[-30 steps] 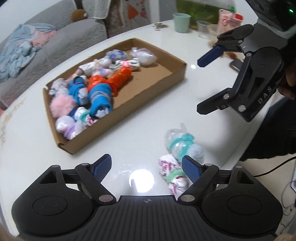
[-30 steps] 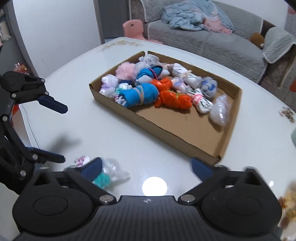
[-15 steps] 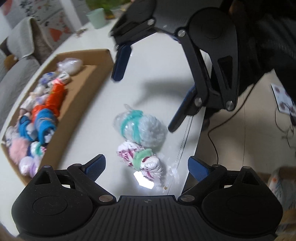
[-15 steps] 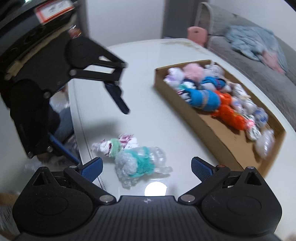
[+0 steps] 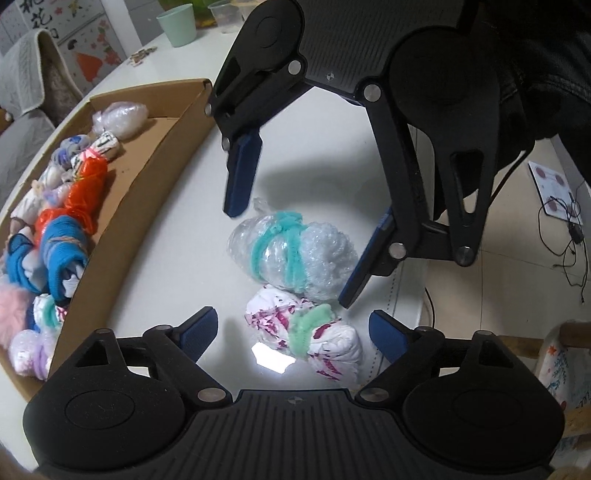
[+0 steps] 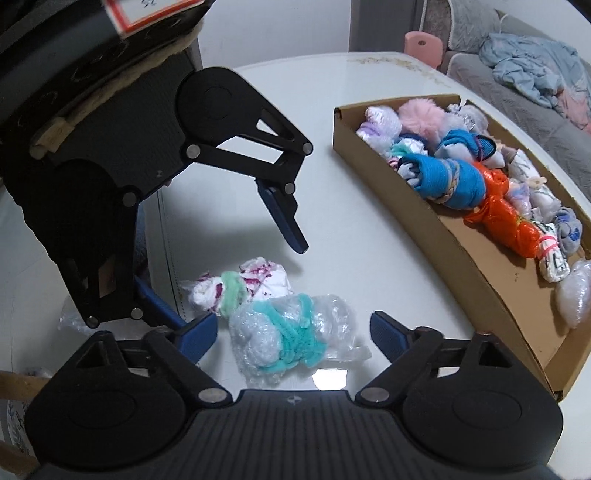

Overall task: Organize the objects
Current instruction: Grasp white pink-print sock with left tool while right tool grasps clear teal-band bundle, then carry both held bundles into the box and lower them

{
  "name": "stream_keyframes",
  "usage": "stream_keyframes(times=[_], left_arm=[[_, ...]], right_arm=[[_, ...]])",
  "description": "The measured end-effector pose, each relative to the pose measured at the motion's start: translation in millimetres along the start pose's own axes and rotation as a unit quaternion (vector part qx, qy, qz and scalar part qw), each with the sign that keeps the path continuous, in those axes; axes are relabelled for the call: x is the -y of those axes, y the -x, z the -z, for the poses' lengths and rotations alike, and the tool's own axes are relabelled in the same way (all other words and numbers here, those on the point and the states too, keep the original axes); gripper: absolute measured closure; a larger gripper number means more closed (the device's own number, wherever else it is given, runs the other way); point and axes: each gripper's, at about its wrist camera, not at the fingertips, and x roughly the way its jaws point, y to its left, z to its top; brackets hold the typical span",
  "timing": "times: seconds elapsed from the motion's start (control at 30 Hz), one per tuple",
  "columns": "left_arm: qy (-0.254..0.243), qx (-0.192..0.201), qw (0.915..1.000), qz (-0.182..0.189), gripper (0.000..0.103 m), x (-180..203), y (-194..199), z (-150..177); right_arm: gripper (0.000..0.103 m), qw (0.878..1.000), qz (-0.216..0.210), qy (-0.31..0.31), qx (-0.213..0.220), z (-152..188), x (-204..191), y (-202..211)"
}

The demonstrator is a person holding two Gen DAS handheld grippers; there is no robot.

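Two loose bundles lie near the white table's edge (image 5: pixel 402 295). A bubble-wrap bundle tied with teal (image 5: pixel 291 254) (image 6: pixel 291 339) sits between the fingers of my right gripper (image 6: pixel 293 332), whose jaws are closing, with the pads still off it. Touching it is a white-and-magenta cloth bundle with a green tie (image 5: pixel 314 332) (image 6: pixel 243 284). It lies between the fingers of my left gripper (image 5: pixel 293 330), also closing, with gaps on both sides. The two grippers face each other, pointing down. A cardboard tray (image 5: pixel 122 251) (image 6: pixel 424 229) holds several tied bundles.
A mint cup (image 5: pixel 181 24) and a clear cup (image 5: pixel 221 14) stand at the table's far side. A grey sofa (image 6: pixel 517 92) and a pink chair (image 6: pixel 421 42) are beyond the table. Cables lie on the floor (image 5: pixel 565 229) past the near edge.
Both grippers have rolled and come down over the two loose bundles, which now sit between their fingers. The right gripper's jaws have narrowed.
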Motion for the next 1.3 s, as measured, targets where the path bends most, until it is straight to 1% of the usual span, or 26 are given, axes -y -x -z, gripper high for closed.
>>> stream_keyframes(times=[0.03,0.1,0.2,0.3,0.33,0.37,0.4,0.43,0.6,0.7,0.8,0.9,1.03,1.13,1.23,1.3], left_arm=[[-0.002,0.000,1.0000,-0.001,0.013,0.0,-1.2,0.2],[-0.004,0.005,1.0000,0.000,0.014,-0.4,-2.2,0.9],[-0.001,0.012,0.9999,0.001,0.016,-1.9,-2.7,0.9],[0.005,0.016,0.9999,0.003,0.022,-3.7,-2.1,1.0],[0.007,0.017,0.9998,0.003,0.026,-4.5,-1.6,1.0],[0.010,0.019,0.9998,0.003,0.033,-5.3,-0.8,1.0],[0.014,0.020,0.9997,0.004,0.036,-6.1,-0.2,1.1],[0.018,0.021,0.9996,0.005,0.042,-6.9,0.5,1.0],[0.020,0.020,0.9996,-0.003,0.047,-5.1,3.0,0.5],[0.019,0.014,0.9996,-0.015,0.048,-5.5,3.6,-1.8],[0.034,0.013,0.9992,-0.018,0.048,-10.0,7.6,-5.4],[0.051,0.015,0.9981,-0.032,0.048,-14.5,14.7,-11.5],[0.092,0.024,0.9942,-0.050,0.048,-24.2,28.9,-24.7],[0.128,0.043,0.9888,-0.065,0.048,-32.7,40.1,-38.1],[0.165,0.062,0.9808,-0.083,0.048,-43.7,50.7,-51.5],[0.196,0.077,0.9729,-0.096,0.048,-52.1,57.8,-57.9]], right_arm=[[0.026,1.000,-0.002,0.001,-0.005,0.0,-0.2,-2.0],[0.030,1.000,-0.002,0.004,-0.009,-1.0,0.8,-3.1],[0.032,1.000,-0.002,0.004,-0.010,-0.9,1.8,-2.5],[0.035,1.000,-0.001,0.001,-0.012,-0.1,2.8,-3.3],[0.036,1.000,0.000,0.001,-0.013,0.1,2.6,-3.2],[0.036,1.000,0.000,0.001,-0.014,-0.1,3.1,-3.7],[0.037,1.000,0.001,0.000,-0.014,-0.1,3.0,-3.5],[0.037,1.000,0.003,-0.001,-0.014,-0.3,3.5,-3.2],[0.040,1.000,0.010,-0.014,-0.016,-3.2,9.3,-3.0],[0.041,1.000,0.008,-0.022,-0.012,-4.0,11.1,-0.1],[0.041,1.000,0.008,-0.029,-0.008,-5.7,13.2,2.1],[0.041,0.999,0.013,-0.034,-0.006,-4.8,13.0,7.7],[0.041,0.998,0.026,-0.054,0.012,-2.1,16.2,22.9],[0.041,0.995,0.050,-0.076,0.030,0.8,21.7,38.5],[0.041,0.991,0.078,-0.093,0.048,2.8,28.8,51.6],[0.041,0.987,0.102,-0.106,0.062,3.6,36.4,60.0]])
